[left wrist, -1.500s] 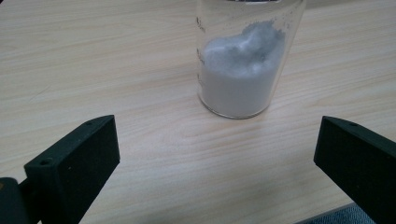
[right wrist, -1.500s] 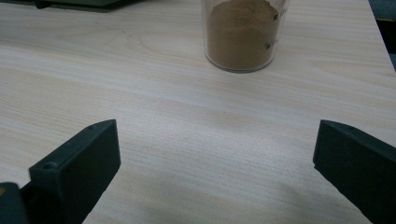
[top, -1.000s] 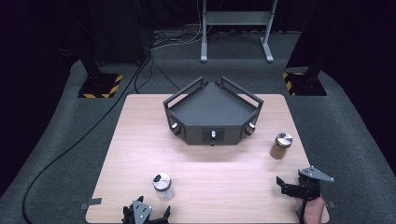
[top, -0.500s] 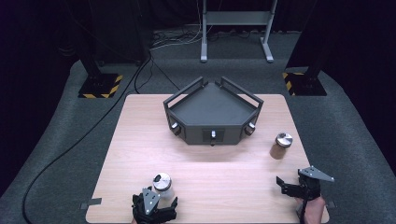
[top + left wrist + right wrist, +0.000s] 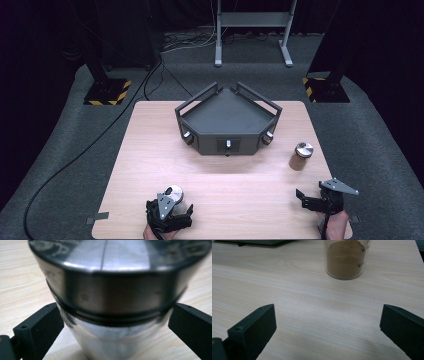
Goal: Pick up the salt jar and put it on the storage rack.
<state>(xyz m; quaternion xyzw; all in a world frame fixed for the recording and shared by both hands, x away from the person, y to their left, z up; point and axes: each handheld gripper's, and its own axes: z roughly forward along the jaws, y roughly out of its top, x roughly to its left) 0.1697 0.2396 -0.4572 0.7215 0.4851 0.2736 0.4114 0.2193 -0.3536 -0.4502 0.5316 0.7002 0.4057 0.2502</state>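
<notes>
A small jar with a metal lid (image 5: 174, 192) and pale contents stands near the table's front left. My left gripper (image 5: 170, 206) is open and straddles it. In the left gripper view the jar (image 5: 112, 290) looms close, with a black jaw on each side of its lower body. A second jar (image 5: 301, 156), holding brown powder under a metal lid, stands at the right. My right gripper (image 5: 317, 196) is open near the front right corner, nothing between its jaws. The right gripper view has the brown jar (image 5: 347, 260) ahead of the right gripper (image 5: 328, 322), well apart.
A dark grey angular tray (image 5: 227, 117) with raised rails and knobs sits at the back middle of the wooden table (image 5: 240, 180); its edge (image 5: 249, 242) is seen in the right gripper view. Black stands, cables and carpet surround the table.
My left gripper has moved forward from the table's front edge until its jaws flank the pale jar. The right gripper and the brown jar have stayed put.
</notes>
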